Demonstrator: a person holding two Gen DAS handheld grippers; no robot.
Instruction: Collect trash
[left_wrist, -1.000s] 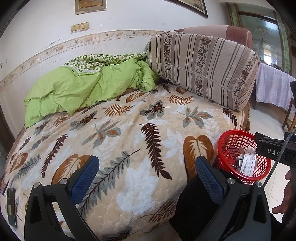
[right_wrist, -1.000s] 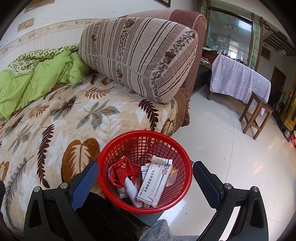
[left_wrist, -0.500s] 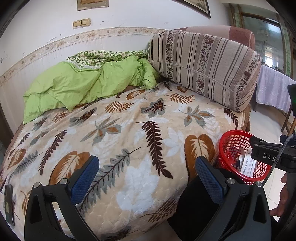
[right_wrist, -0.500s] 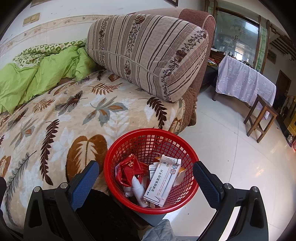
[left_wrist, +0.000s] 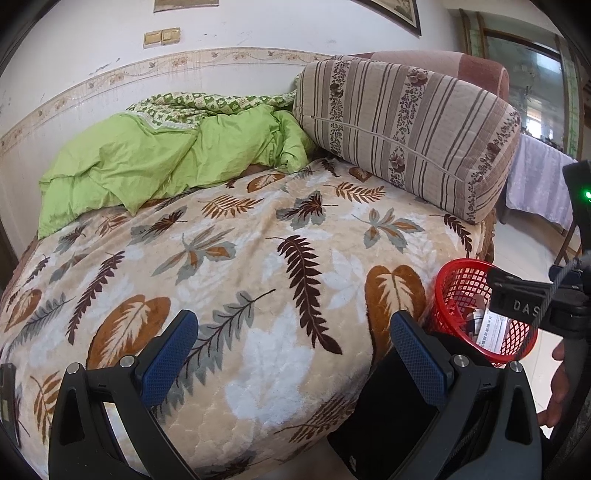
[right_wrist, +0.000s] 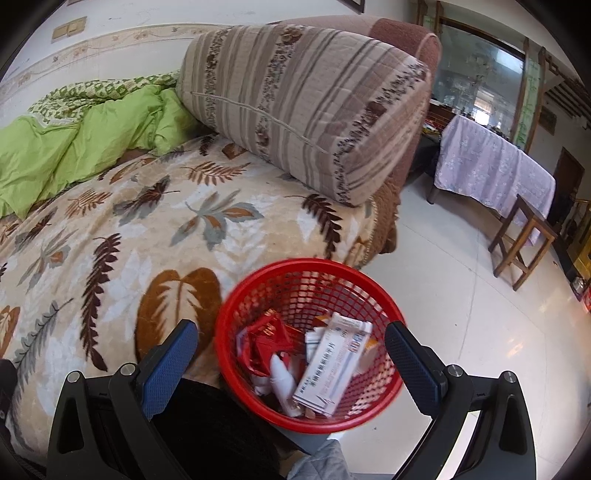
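Right wrist view looks down between the right gripper's (right_wrist: 291, 354) jaws, which stand wide apart and hold nothing; each finger (right_wrist: 168, 365) is faced with a blue, cross-hatched pad on a black frame. Between the jaws and slightly ahead of them sits a round red plastic basket (right_wrist: 255, 291) with an open lattice wall, slightly blurred. Inside it lie a long white carton (right_wrist: 332, 365) printed with blue text, a crumpled red wrapper (right_wrist: 267, 338), a small white bottle (right_wrist: 280, 380) and other white scraps. To the left of the jaws, the basket stands just beside the edge of a bed covered by a plush beige blanket (right_wrist: 122, 236) patterned with brown and grey leaves. Ahead of the jaws a thick, quilted, striped bolster (right_wrist: 303, 103) rests on the blanket, with a rumpled green quilt (right_wrist: 74, 140) to its left. Right of the jaws is glossy pale floor tile, and farther off a wooden stool (right_wrist: 521, 236) near a bench draped in lilac cloth (right_wrist: 491, 166).

Left wrist view shows the left gripper (left_wrist: 293, 352), its jaws also wide and holding nothing, with the same blue textured pads, over the leaf blanket (left_wrist: 258, 258). The red basket (left_wrist: 448, 291) is to the right of these jaws, beside the bed's edge, partly hidden by the black body of the other gripper. The bolster (left_wrist: 402, 129) and green quilt (left_wrist: 166, 155) lie ahead.
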